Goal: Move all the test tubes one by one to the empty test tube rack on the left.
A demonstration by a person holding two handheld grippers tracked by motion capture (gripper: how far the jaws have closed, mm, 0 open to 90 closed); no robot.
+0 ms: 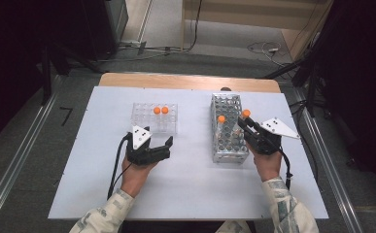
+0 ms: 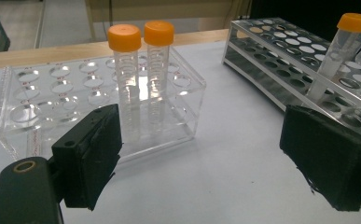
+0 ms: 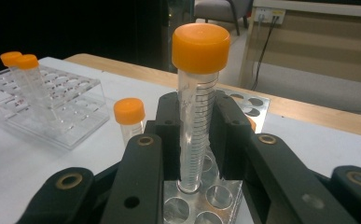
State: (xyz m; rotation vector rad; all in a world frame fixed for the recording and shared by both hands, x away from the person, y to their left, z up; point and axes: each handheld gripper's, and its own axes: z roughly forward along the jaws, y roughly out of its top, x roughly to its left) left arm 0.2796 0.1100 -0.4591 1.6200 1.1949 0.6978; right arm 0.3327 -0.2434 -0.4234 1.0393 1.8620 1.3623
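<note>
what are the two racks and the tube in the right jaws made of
Left rack: clear glossy plastic, likely acrylic; the table shows through. Right rack: bright perforated metal, probably steel or aluminium. Held tube: transparent plastic by its look, with printed marks and a matte orange cap.

A lab is suggested by orange-capped tubes (image 2: 141,79) kept in a clear rack (image 2: 99,107), with a metal rack (image 1: 228,127) beside it.

On the table (image 1: 185,189): clear rack (image 1: 155,118) left of centre, metal rack (image 1: 228,127) right of it, well apart. Two tubes (image 1: 161,110) side by side in the clear rack's far rows. One tube (image 1: 221,119) standing in the metal rack's middle. Left gripper (image 1: 159,141) just near of the clear rack. Right gripper (image 1: 244,122) at the metal rack's right edge, around a held tube (image 3: 197,107) with its foot in a hole.
</note>
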